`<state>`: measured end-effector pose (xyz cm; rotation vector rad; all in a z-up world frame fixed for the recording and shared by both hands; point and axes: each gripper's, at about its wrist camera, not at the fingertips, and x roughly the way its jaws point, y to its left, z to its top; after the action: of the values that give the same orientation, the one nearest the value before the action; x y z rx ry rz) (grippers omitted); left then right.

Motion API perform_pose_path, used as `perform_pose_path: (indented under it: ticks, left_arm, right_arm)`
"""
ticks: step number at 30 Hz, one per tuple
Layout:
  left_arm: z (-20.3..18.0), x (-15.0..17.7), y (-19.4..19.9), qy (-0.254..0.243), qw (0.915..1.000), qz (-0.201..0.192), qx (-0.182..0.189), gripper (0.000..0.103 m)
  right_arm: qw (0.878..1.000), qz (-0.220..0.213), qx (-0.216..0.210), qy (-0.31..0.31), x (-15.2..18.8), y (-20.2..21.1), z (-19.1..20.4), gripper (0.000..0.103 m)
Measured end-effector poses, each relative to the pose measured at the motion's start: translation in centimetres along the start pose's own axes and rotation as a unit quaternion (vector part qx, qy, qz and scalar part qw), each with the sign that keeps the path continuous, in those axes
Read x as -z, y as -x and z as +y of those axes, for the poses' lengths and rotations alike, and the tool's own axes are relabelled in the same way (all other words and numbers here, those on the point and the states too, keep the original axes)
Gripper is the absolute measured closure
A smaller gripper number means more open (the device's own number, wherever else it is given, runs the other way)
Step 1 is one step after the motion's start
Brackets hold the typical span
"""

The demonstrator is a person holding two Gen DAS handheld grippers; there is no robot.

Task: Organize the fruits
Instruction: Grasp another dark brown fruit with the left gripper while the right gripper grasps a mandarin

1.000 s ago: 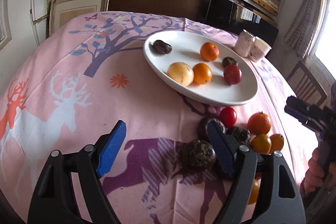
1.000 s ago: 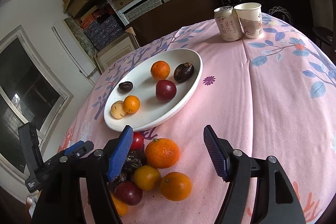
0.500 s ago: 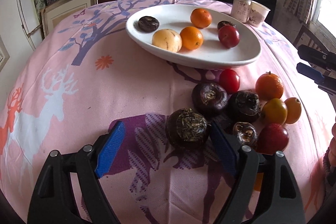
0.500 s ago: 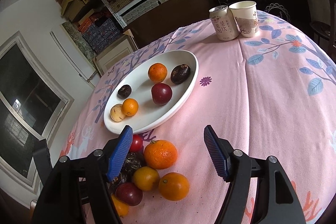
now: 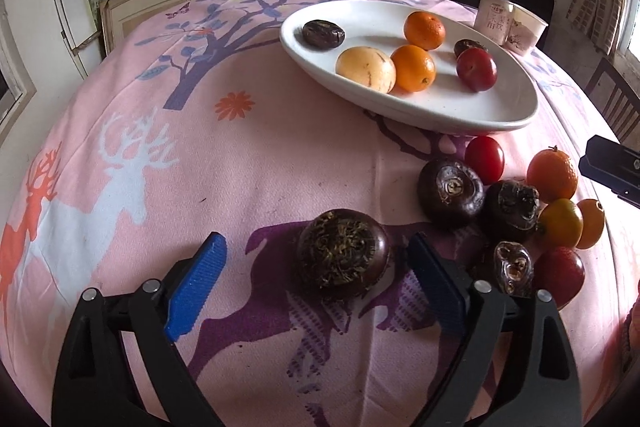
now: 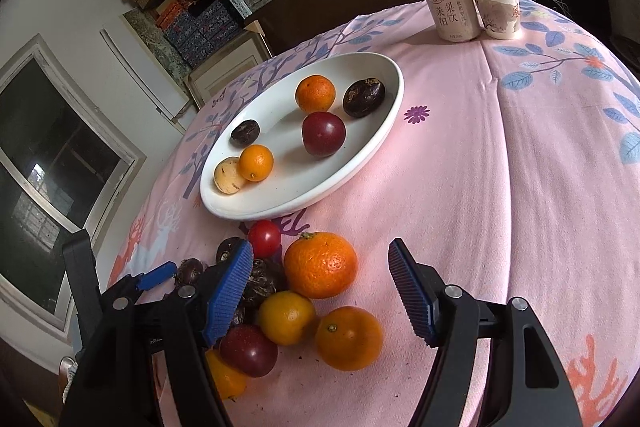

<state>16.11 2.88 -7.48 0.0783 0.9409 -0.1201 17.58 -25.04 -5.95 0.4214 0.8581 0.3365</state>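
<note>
A white oval plate holds several fruits: oranges, a red plum, a yellow fruit and dark chestnuts. Loose fruits lie in a pile on the pink tablecloth in front of it. My left gripper is open, and a dark water chestnut lies between its blue pads, untouched. My right gripper is open over the pile, with a large tangerine between its fingers. The left gripper also shows in the right wrist view.
A drink can and a paper cup stand at the table's far edge. More chestnuts, a cherry tomato and small oranges crowd the pile. Shelves, boxes and a chair surround the table.
My left gripper has moved forward and down so the dark chestnut now lies between its pads. My right gripper has tilted slightly closer over the pile. Both stay open.
</note>
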Motion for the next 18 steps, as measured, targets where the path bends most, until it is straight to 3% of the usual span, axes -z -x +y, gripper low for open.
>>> perform_pose_path:
  ticks: [6,14,16,18]
  left_arm:
    - [-0.2,0.0,-0.1,-0.004,1.0000,0.004,-0.001,0.006]
    - [-0.1,-0.1,0.6,0.001,0.9997,-0.015,0.018,0.007]
    - [-0.3,0.0,0.8,-0.005,0.9996,-0.020,0.021,0.017]
    - [-0.5,-0.1,0.5,-0.008,0.9996,-0.014,0.025,0.041]
  right_arm:
    - [1.000,0.018,0.006,0.009,0.4,-1.2,0.4,0.035]
    - [0.999,0.039,0.017,0.017,0.8,-2.7,0.6,0.052]
    - [0.999,0.036,0.022,0.026,0.9,-2.8,0.8,0.055]
    - [0.999,0.035,0.025,0.031,0.9,-2.7,1.0,0.055]
